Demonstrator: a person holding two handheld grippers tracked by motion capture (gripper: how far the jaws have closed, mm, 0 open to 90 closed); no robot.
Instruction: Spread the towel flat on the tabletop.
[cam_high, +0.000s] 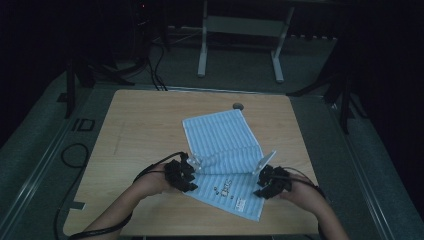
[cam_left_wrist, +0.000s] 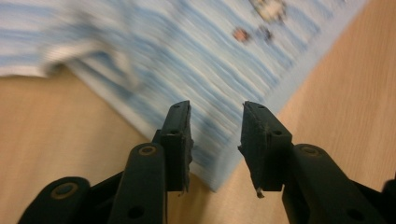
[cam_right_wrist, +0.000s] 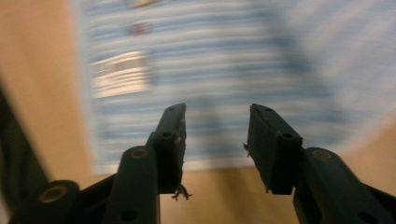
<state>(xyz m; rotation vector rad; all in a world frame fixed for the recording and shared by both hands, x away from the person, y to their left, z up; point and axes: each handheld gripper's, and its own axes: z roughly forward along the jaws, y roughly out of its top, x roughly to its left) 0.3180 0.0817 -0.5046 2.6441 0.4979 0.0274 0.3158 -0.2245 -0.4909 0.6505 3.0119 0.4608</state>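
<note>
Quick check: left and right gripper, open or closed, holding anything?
Left gripper: open, holding nothing, above the edge of the striped cloth.
Right gripper: open, holding nothing, over the same cloth.

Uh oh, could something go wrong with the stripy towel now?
Maybe. Both grippers, left and right, have open jaws with nothing between them, so the half-folded towel might slump open again. Its middle is bunched up, which could leave a crooked fold. The near corner lies close to the table's edge and might slide off.
</note>
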